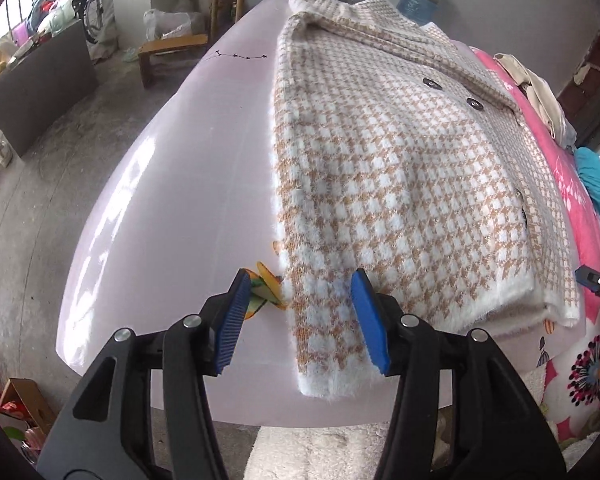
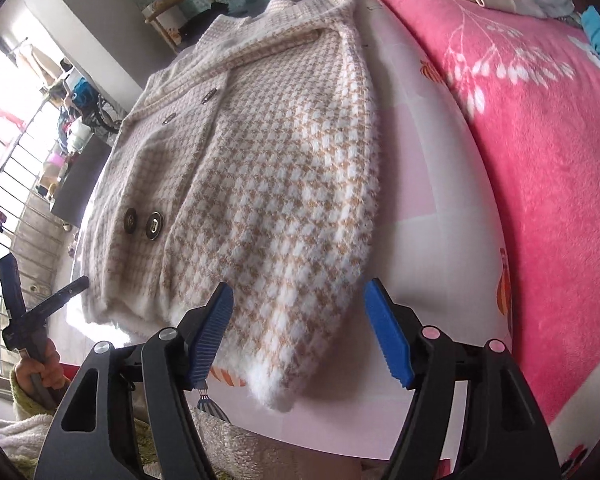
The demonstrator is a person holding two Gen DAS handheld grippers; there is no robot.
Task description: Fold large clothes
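1. Coat (image 1: 400, 168): a fuzzy tan-and-white houndstooth garment lying flat on the pale pink table (image 1: 172, 208), filling the centre and right of the left wrist view; its dark buttons (image 2: 142, 222) show at centre left of the right wrist view.
2. Left gripper (image 1: 300, 316): bottom centre of the left wrist view, its blue fingers (image 1: 232, 320) spread, one on each side of the coat's near sleeve cuff (image 1: 332, 360), pads not pressing the cloth.
3. Right gripper (image 2: 300, 332): bottom centre of the right wrist view, fingers spread, straddling the other sleeve's cuff (image 2: 280, 384), which lies on the table's near edge.
4. Pink floral blanket (image 2: 540, 160): right side of the right wrist view, beside the table.
5. Colourful printed motif (image 1: 266, 292): on the table, just left of the near sleeve in the left wrist view.
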